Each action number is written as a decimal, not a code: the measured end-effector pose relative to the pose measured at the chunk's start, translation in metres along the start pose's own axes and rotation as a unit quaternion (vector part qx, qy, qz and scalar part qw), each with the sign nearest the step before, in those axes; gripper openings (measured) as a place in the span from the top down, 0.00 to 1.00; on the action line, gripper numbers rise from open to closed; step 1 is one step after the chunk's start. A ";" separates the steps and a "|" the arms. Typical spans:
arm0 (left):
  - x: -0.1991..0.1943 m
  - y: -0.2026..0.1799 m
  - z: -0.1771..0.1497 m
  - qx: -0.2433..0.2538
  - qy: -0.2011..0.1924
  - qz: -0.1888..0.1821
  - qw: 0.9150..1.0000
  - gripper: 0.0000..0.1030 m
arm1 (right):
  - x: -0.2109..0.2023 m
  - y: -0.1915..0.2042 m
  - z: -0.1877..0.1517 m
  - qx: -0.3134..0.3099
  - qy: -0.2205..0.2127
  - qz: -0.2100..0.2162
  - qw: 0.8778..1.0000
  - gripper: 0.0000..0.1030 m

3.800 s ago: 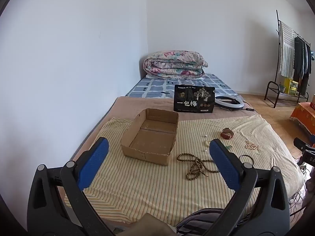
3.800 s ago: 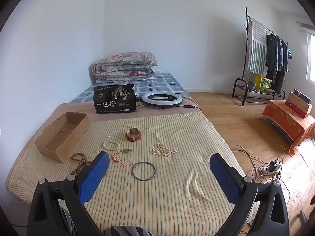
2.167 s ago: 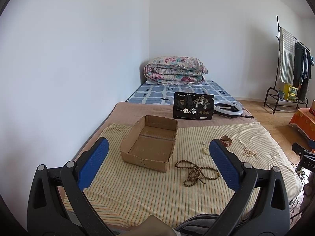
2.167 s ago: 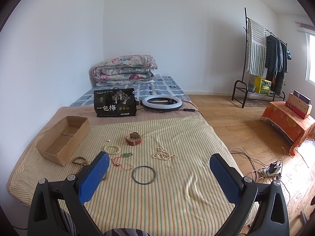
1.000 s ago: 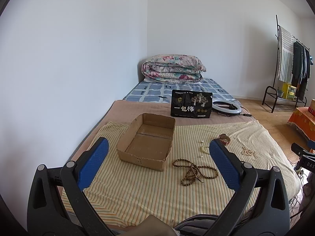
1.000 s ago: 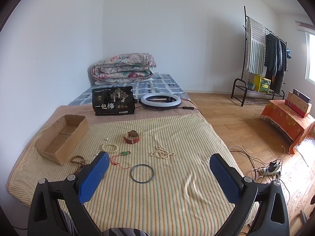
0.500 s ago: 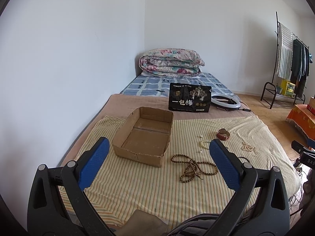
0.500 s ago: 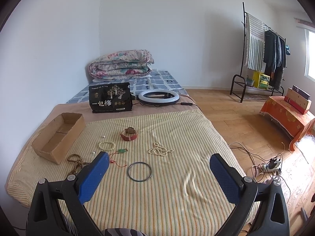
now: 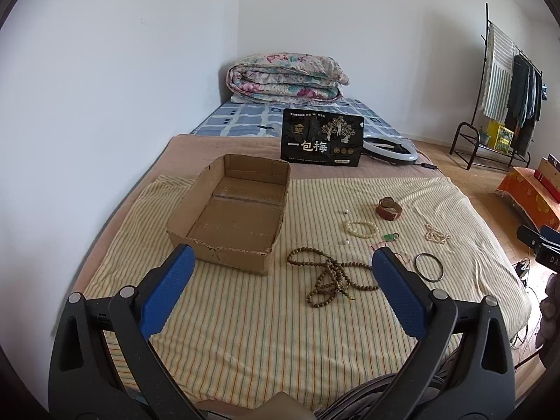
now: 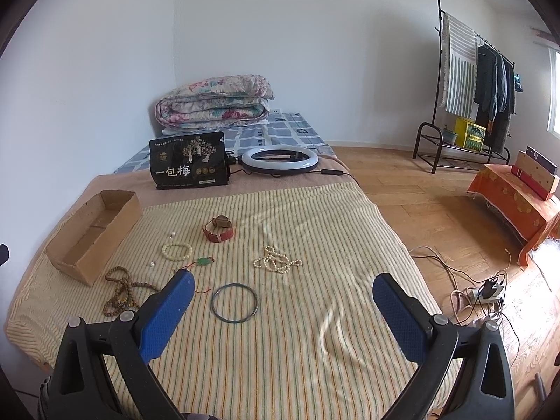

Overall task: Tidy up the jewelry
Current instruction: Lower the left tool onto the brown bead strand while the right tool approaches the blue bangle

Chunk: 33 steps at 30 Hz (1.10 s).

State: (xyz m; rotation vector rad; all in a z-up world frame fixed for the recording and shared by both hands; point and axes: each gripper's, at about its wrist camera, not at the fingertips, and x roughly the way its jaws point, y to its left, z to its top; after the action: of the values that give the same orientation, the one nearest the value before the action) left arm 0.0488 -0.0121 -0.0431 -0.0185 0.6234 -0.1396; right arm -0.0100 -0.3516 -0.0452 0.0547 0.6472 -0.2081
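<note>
Both tools (image 9: 281,294) (image 10: 283,315) gape above jewelry beside the cardboard box (image 9: 231,210).

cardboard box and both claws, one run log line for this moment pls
stage: not started | cardboard box: empty | wooden bead necklace: on striped cloth | left claw: open, holds nothing | right claw: open, holds nothing

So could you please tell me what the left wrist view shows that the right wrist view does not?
Only the left wrist view shows the left gripper, open, and the cardboard box's empty floor head-on. Only the right wrist view shows the right gripper, open, plus the power strip and cables on the floor. Both show the box, wooden bead necklace, dark bangle, watch and pearl strand, all lying on the striped blanket.
</note>
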 end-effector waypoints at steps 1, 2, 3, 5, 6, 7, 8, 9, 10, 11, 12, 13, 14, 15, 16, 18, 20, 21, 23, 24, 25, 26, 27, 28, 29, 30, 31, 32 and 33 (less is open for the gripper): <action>0.003 -0.002 -0.001 0.003 0.003 -0.005 1.000 0.00 | 0.003 0.000 0.000 -0.003 0.004 0.004 1.000 0.00; 0.006 -0.004 -0.002 0.006 0.008 -0.011 1.000 0.03 | 0.008 -0.001 0.001 -0.005 0.007 0.008 1.000 0.00; 0.010 -0.006 -0.003 0.009 0.014 -0.018 1.000 0.05 | 0.011 -0.001 0.001 -0.007 0.010 0.011 1.000 0.00; 0.018 -0.012 -0.005 0.014 0.026 -0.031 0.999 0.07 | 0.019 -0.001 0.002 -0.014 0.016 0.020 1.000 0.00; 0.023 -0.014 -0.006 0.015 0.032 -0.037 0.999 0.07 | 0.023 -0.001 0.002 -0.017 0.020 0.025 0.999 0.00; 0.027 -0.017 -0.007 0.017 0.038 -0.046 0.998 0.07 | 0.029 -0.001 0.002 -0.019 0.025 0.029 0.999 0.00; 0.032 -0.020 -0.008 0.020 0.045 -0.055 0.997 0.07 | 0.033 -0.001 0.002 -0.020 0.029 0.034 0.999 0.00; 0.038 -0.022 -0.009 0.023 0.052 -0.059 0.997 0.08 | 0.039 -0.002 0.002 -0.020 0.035 0.039 0.998 0.00; 0.043 -0.025 -0.010 0.026 0.057 -0.063 0.996 0.09 | 0.045 -0.003 0.003 -0.018 0.042 0.044 0.998 0.00; 0.048 -0.027 -0.012 0.030 0.063 -0.070 0.995 0.12 | 0.051 -0.004 0.003 -0.015 0.048 0.049 0.998 0.00; 0.054 -0.030 -0.013 0.032 0.071 -0.074 0.994 0.13 | 0.056 -0.006 0.003 -0.013 0.053 0.055 0.997 0.00; 0.060 -0.032 -0.014 0.034 0.078 -0.078 0.993 0.15 | 0.062 -0.007 0.003 -0.010 0.059 0.060 0.996 0.00; 0.066 -0.034 -0.015 0.035 0.085 -0.082 0.992 0.15 | 0.069 -0.009 0.004 -0.009 0.066 0.063 0.996 0.00; 0.072 -0.036 -0.017 0.036 0.092 -0.086 0.991 0.15 | 0.074 -0.010 0.004 -0.009 0.071 0.064 0.995 0.00; 0.079 -0.038 -0.018 0.038 0.099 -0.088 0.990 0.16 | 0.079 -0.011 0.004 -0.010 0.075 0.066 0.995 0.00; 0.091 -0.044 -0.022 0.044 0.112 -0.091 0.989 0.19 | 0.087 -0.010 0.003 -0.017 0.082 0.068 0.994 0.00; 0.104 -0.051 -0.025 0.049 0.122 -0.091 0.987 0.20 | 0.092 -0.008 0.003 -0.029 0.086 0.075 0.993 0.00; 0.110 -0.054 -0.027 0.050 0.127 -0.090 0.987 0.20 | 0.095 -0.006 0.003 -0.035 0.087 0.078 0.993 0.00; 0.122 -0.059 -0.030 0.048 0.136 -0.087 0.986 0.20 | 0.100 -0.003 0.001 -0.045 0.092 0.084 0.991 0.00; 0.129 -0.061 -0.031 0.047 0.140 -0.084 0.985 0.20 | 0.104 -0.001 0.000 -0.048 0.095 0.089 0.990 0.00; 0.135 -0.063 -0.032 0.046 0.144 -0.078 0.985 0.20 | 0.107 0.000 -0.001 -0.051 0.098 0.093 0.990 0.00; 0.141 -0.066 -0.034 0.047 0.147 -0.071 0.985 0.20 | 0.111 0.001 -0.002 -0.052 0.102 0.095 0.989 0.00; 0.147 -0.067 -0.035 0.050 0.151 -0.066 0.985 0.20 | 0.115 0.001 -0.003 -0.052 0.106 0.096 0.988 0.00; 0.153 -0.069 -0.037 0.052 0.156 -0.062 0.984 0.21 | 0.118 0.002 -0.004 -0.052 0.109 0.096 0.988 0.00; 0.158 -0.070 -0.038 0.054 0.161 -0.059 0.984 0.25 | 0.122 0.003 -0.006 -0.053 0.111 0.097 0.988 0.00; 0.163 -0.070 -0.039 0.055 0.165 -0.055 0.983 0.26 | 0.125 0.004 -0.007 -0.054 0.115 0.099 0.987 0.00; 0.166 -0.070 -0.039 0.056 0.169 -0.051 0.983 0.27 | 0.128 0.004 -0.008 -0.054 0.119 0.102 0.986 0.00; 0.170 -0.070 -0.040 0.056 0.171 -0.047 0.982 0.27 | 0.131 0.005 -0.010 -0.054 0.122 0.106 0.985 0.00; 0.174 -0.070 -0.040 0.056 0.173 -0.044 0.982 0.27 | 0.134 0.006 -0.011 -0.053 0.125 0.111 0.984 0.00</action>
State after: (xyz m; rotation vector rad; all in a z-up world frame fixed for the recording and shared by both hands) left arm 0.1562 -0.1036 -0.1726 0.0899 0.9614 -0.2667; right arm 0.0890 -0.3682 -0.1350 0.0497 0.8961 0.0506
